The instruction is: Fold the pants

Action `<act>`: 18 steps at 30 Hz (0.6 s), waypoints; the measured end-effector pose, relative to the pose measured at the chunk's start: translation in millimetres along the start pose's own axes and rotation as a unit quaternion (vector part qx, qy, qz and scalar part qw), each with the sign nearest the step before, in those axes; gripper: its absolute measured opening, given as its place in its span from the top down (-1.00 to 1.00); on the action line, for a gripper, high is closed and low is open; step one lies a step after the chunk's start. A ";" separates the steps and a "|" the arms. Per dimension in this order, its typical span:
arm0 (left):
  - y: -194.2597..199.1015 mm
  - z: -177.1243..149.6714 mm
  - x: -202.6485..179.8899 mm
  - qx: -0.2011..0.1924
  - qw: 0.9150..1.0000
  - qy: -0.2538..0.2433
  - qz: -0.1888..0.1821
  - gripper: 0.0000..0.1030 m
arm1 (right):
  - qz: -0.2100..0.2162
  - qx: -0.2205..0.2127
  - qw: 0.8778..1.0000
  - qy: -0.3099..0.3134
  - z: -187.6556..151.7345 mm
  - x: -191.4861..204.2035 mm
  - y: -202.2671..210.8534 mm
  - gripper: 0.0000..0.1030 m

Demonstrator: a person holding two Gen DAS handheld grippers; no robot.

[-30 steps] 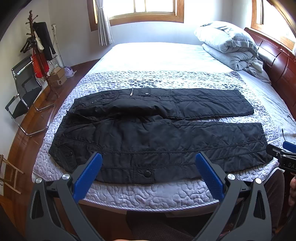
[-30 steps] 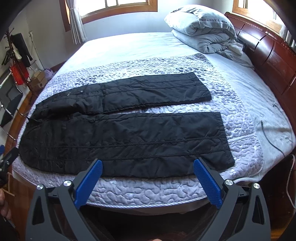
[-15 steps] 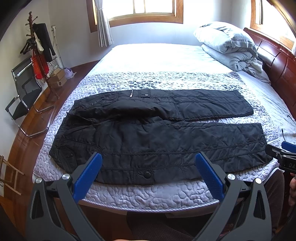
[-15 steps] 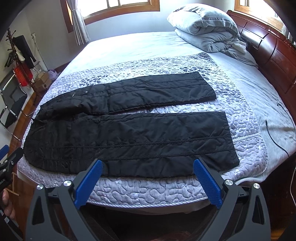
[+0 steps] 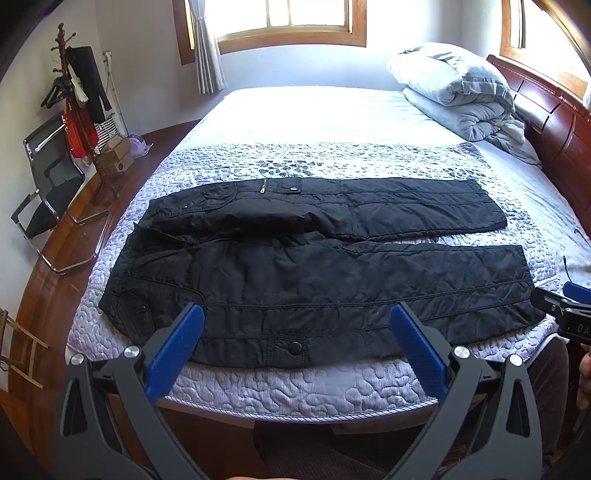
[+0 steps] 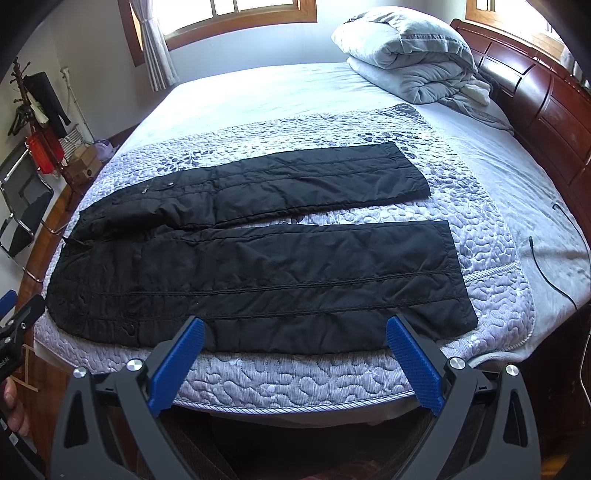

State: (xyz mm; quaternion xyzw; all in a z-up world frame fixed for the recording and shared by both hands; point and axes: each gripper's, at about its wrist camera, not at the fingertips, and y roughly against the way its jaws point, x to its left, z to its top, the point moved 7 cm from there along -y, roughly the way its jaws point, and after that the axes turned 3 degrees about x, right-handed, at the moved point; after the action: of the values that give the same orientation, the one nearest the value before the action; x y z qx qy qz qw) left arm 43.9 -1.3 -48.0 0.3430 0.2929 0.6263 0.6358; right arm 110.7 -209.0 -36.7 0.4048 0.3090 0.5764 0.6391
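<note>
Left wrist: sits just off the near edge of the bed (image 5: 295, 398), looks across it toward the window (image 5: 291, 18), nearer the pants' (image 5: 314, 273) waist end.
Right wrist: same edge, same facing, further toward the headboard (image 6: 546, 96), over the cuffs.
Shared: pants, bed, duvet (image 6: 406, 55), window wall; each view catches the other gripper at its side edge.

Only the letters "DA" show, cut off, on the right gripper (image 5: 570, 319) body.
</note>
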 end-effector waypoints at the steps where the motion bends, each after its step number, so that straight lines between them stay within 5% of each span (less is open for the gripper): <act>1: 0.1 -0.1 0.0 0.000 1.000 0.000 0.000 -0.95 | -0.001 0.000 1.000 0.000 0.2 0.1 -0.1 -0.93; 18: 1.1 -1.9 1.9 -0.001 1.000 0.002 -0.001 -0.95 | -0.001 0.002 1.000 0.003 -1.8 0.6 0.2 -0.93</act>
State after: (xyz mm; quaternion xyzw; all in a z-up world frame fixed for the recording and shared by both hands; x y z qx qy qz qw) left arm 41.8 0.8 -48.2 0.3410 0.2933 0.6269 0.6361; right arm 109.1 -208.2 -37.3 0.4037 0.3127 0.5763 0.6381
